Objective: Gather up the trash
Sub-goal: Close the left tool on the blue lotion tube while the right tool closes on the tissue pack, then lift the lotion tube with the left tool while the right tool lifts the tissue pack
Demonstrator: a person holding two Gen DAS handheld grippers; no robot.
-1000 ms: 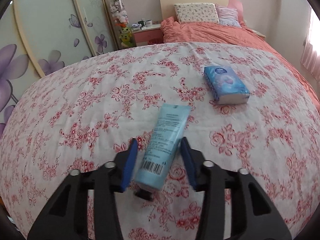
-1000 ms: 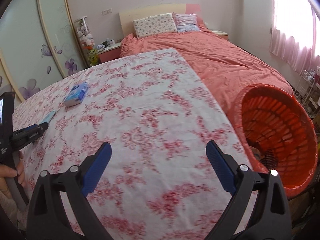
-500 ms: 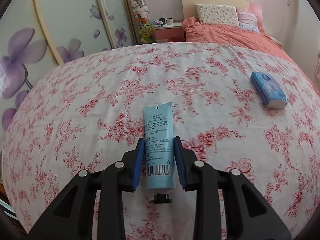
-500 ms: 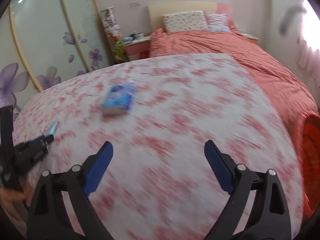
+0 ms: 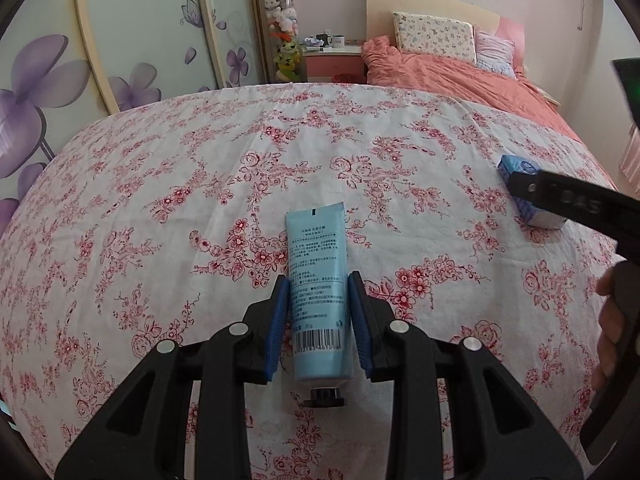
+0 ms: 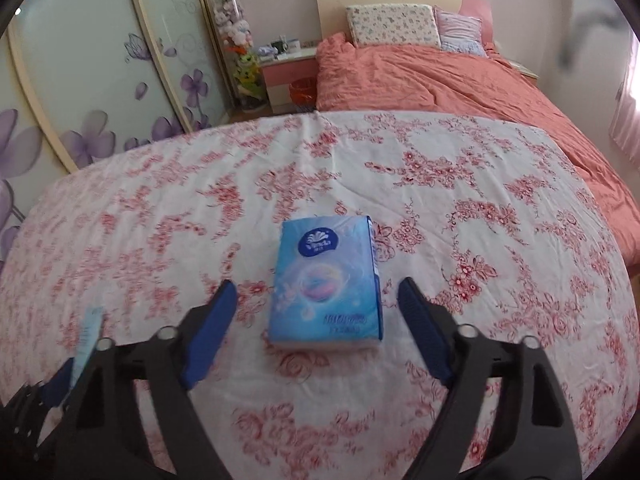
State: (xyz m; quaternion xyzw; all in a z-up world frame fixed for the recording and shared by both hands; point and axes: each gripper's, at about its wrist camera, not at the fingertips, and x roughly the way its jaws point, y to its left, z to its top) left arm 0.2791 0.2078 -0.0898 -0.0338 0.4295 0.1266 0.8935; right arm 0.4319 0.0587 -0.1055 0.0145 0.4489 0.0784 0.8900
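Observation:
My left gripper [image 5: 318,292] is shut on a light blue tube [image 5: 318,280] with a black cap, its blue pads pressing both sides; the tube lies along the fingers on the floral sheet. My right gripper [image 6: 316,292] is open, its fingers on either side of a blue tissue pack [image 6: 326,280] that lies flat on the sheet, apart from both pads. The tissue pack [image 5: 524,188] also shows at the right of the left wrist view, partly hidden by the right gripper's body. The tube [image 6: 86,336] shows at the lower left of the right wrist view.
A white sheet with red flowers [image 5: 200,200] covers the near part of the bed; a salmon duvet [image 6: 440,80] and pillows [image 6: 390,26] lie beyond. A pink nightstand [image 5: 336,62] and sliding wardrobe doors [image 5: 120,40] stand at the back left.
My left gripper has closed on the tube. My right gripper has swung left, away from the orange basket, and now straddles the tissue pack.

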